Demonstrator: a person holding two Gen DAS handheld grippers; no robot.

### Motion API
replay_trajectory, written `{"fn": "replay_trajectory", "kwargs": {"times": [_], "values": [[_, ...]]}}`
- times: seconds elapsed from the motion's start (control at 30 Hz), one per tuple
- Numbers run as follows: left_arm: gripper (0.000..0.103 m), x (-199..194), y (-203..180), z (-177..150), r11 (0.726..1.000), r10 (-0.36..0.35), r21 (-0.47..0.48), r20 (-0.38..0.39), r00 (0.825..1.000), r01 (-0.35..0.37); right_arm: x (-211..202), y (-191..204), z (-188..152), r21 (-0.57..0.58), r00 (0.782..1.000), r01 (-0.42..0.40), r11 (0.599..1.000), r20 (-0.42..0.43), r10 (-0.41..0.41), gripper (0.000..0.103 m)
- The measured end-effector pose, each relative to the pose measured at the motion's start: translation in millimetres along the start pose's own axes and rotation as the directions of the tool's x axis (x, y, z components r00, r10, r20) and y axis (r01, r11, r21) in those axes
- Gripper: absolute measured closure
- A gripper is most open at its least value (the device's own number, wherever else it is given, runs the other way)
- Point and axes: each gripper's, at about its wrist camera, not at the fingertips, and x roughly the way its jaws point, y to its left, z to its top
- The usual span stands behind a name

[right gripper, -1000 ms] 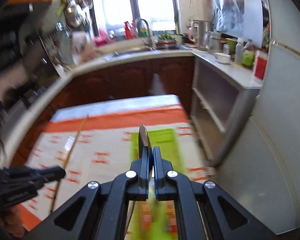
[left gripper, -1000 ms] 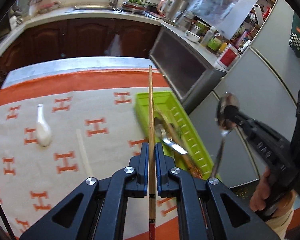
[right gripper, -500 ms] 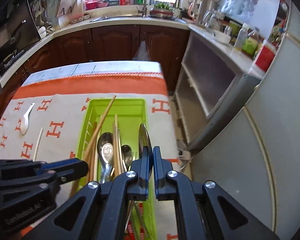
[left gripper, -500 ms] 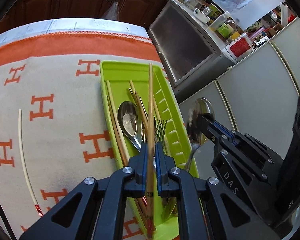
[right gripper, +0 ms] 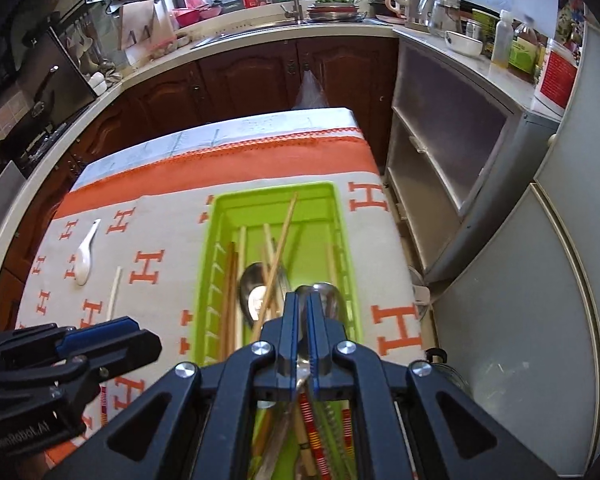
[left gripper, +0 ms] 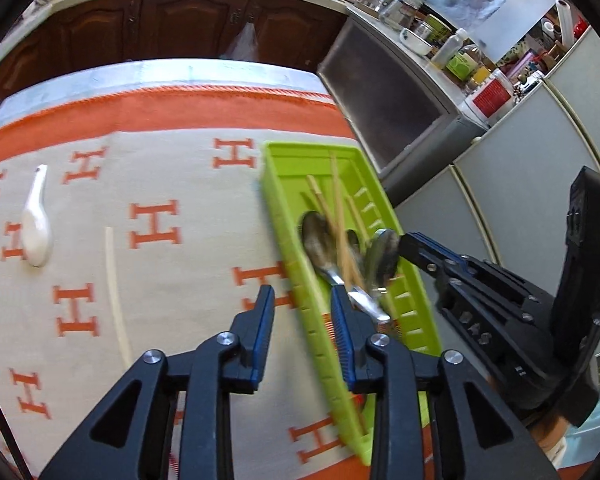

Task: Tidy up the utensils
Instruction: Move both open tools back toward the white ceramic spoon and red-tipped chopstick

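A green utensil tray [left gripper: 284, 160] [right gripper: 276, 196] lies on the table's right side with several chopsticks [right gripper: 282, 232] and metal spoons [left gripper: 318, 236] in it. My left gripper [left gripper: 302, 304] is open and empty, just above the tray's near left rim. My right gripper [right gripper: 303, 304] is shut on a metal spoon [right gripper: 328, 292] [left gripper: 382, 256] and holds it low over the tray. A white ceramic spoon [left gripper: 36, 224] [right gripper: 85, 256] and a pale chopstick [left gripper: 114, 292] [right gripper: 114, 294] lie on the cloth to the left.
The table has a beige cloth with orange H marks [left gripper: 156, 224] and an orange border. Right of the table stand a grey cabinet [right gripper: 452, 128] and fridge doors [right gripper: 540, 280]. A kitchen counter with a sink [right gripper: 284, 20] runs behind.
My left gripper opened and let the wooden chopstick go into the tray, then drew back to the left. My right gripper lowered the metal spoon over the tray.
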Motion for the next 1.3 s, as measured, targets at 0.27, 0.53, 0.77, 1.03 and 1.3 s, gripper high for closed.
{"fn": "replay_trajectory", "kwargs": {"times": [0.27, 0.53, 0.77, 1.03, 1.3], "values": [[0.055, -46, 35, -7, 0.996, 0.092, 0.011, 0.083, 0.992, -0.094, -26, 27, -1, -0.026, 0.997, -0.062, 0.998, 0.034, 0.063, 0.099], [0.034, -105, 80, -15, 0.976, 0.211, 0.004, 0.195, 0.958, -0.216, -49, 64, -2, -0.055, 0.990, -0.132, 0.990, 0.042, 0.134, 0.099], [0.015, -147, 115, -22, 0.944, 0.324, -0.044, 0.288, 0.901, -0.326, -51, 99, -4, -0.082, 0.986, -0.162, 0.983, 0.034, 0.165, 0.084], [0.007, -167, 150, -32, 0.909, 0.408, -0.069, 0.338, 0.848, -0.410, -32, 138, -8, -0.094, 0.983, -0.181, 0.979, -0.003, 0.181, 0.079], [0.005, -151, 173, -44, 0.886, 0.453, -0.059, 0.316, 0.834, -0.459, 7, 163, -25, -0.089, 0.980, -0.187, 0.978, -0.087, 0.180, 0.079]]}}
